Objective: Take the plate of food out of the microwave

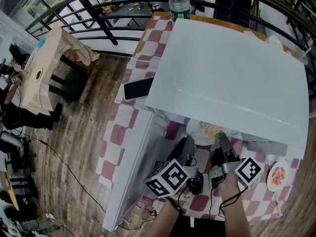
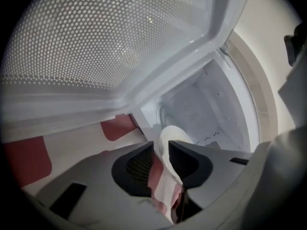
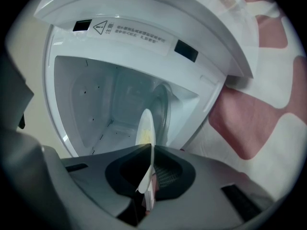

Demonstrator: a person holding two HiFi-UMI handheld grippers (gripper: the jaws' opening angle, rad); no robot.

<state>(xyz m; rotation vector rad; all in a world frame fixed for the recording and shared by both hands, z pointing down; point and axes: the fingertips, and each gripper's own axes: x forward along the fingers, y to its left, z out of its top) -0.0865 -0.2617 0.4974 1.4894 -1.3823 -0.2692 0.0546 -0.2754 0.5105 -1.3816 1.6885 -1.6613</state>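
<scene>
Both pitched downward: left tongs (image 2: 161, 150) loose around plate (image 2: 173, 136), right tongs (image 3: 149, 150) pinching rim

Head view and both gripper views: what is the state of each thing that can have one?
microwave door: swung open
plate of food: at the mouth of the microwave, held by its rim
left gripper: open, plate rim between the jaws
right gripper: shut on the plate rim
phone: lying flat, screen dark
bottle: upright
</scene>
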